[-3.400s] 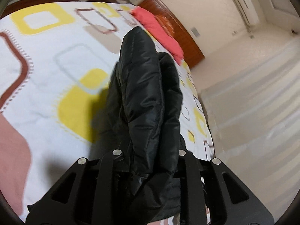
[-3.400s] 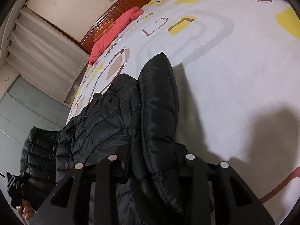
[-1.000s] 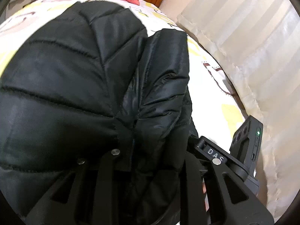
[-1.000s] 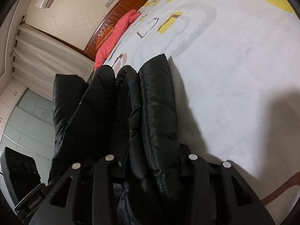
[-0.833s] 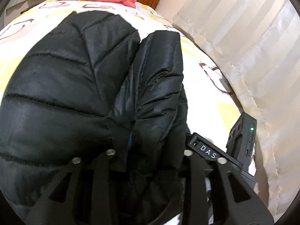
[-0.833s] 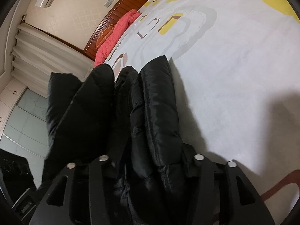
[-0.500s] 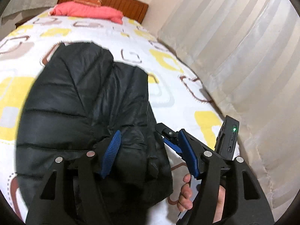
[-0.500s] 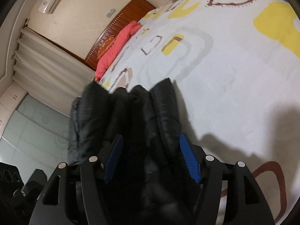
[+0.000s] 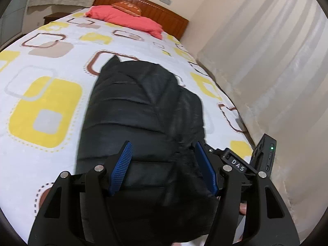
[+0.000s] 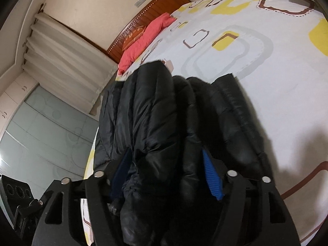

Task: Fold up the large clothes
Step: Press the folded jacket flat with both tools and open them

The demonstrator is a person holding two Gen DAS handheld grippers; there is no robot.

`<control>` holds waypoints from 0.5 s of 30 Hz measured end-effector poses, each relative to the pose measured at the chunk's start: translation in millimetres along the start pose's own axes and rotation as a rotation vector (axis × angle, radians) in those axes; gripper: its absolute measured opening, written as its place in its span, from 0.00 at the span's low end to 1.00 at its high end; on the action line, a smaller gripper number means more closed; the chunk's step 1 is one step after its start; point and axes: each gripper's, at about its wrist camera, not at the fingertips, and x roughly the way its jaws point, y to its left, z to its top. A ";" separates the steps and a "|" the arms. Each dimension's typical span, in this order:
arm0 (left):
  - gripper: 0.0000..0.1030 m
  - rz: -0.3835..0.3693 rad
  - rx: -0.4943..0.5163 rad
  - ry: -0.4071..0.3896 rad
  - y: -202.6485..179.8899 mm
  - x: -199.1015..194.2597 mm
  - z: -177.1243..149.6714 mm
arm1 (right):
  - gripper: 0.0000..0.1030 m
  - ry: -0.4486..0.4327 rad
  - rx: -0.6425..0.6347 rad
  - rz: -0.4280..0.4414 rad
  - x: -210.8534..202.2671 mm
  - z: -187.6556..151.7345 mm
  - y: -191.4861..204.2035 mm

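A black puffer jacket (image 9: pixel 141 110) lies folded in a thick bundle on the patterned bed sheet (image 9: pixel 45 106). My left gripper (image 9: pixel 163 149) is open, its blue pads (image 9: pixel 121 167) apart on either side of the jacket's near edge. In the right wrist view the same jacket (image 10: pixel 164 119) lies bunched in puffy folds, and my right gripper (image 10: pixel 166 160) is open with the fabric between its blue pads (image 10: pixel 212 179). The right gripper's body (image 9: pixel 264 155) shows at the left view's lower right.
A red pillow (image 9: pixel 127 20) lies against the wooden headboard (image 9: pixel 147 6) at the far end. Pale curtains (image 9: pixel 276 71) hang along the bed's right side. A glass-fronted wardrobe (image 10: pixel 41 127) stands beyond the bed edge. White sheet lies to the right of the jacket (image 10: pixel 287 82).
Both grippers have opened and let go of the jacket, which had been lifted and folded over. They have drawn back, and the jacket now rests on the bed.
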 end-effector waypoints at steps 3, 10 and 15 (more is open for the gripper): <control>0.61 0.016 -0.020 0.000 16.2 -3.1 0.6 | 0.67 0.029 -0.007 -0.011 11.9 -1.0 3.8; 0.61 0.052 -0.041 0.002 35.9 -5.4 0.6 | 0.27 0.033 -0.044 -0.018 19.8 5.8 12.2; 0.65 0.050 -0.042 0.002 41.6 -3.5 4.1 | 0.23 -0.041 -0.070 -0.019 -2.6 20.3 13.9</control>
